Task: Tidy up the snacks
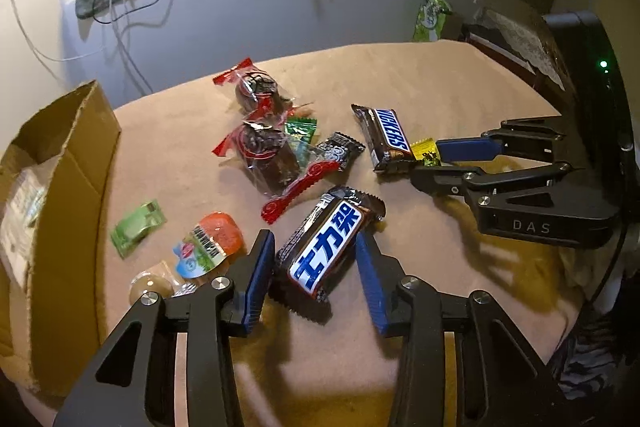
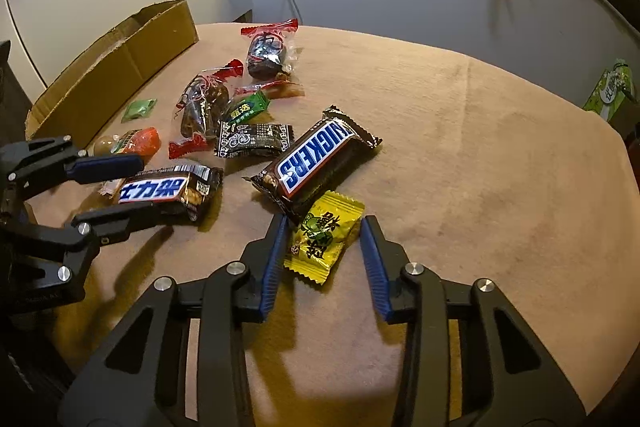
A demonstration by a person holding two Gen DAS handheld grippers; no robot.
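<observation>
Snacks lie scattered on a tan cloth-covered table (image 1: 440,87). My left gripper (image 1: 316,239) is open, its fingers on either side of a Snickers bar with Chinese lettering (image 1: 324,251), also in the right wrist view (image 2: 168,191). My right gripper (image 2: 324,223) is open around a yellow candy packet (image 2: 324,235), seen small in the left wrist view (image 1: 425,150). A second Snickers bar (image 2: 316,163) lies just beyond the yellow packet. Two red-wrapped dark snacks (image 1: 256,91) (image 1: 268,151), a black packet (image 2: 254,139) and green packets (image 2: 248,105) lie behind.
An open cardboard box (image 1: 60,187) stands at the table's left edge. An orange jelly cup (image 1: 218,239), a small green candy (image 1: 138,227) and a round clear-wrapped sweet (image 1: 150,285) lie beside it. A green bag (image 1: 432,15) sits at the far edge by the wall.
</observation>
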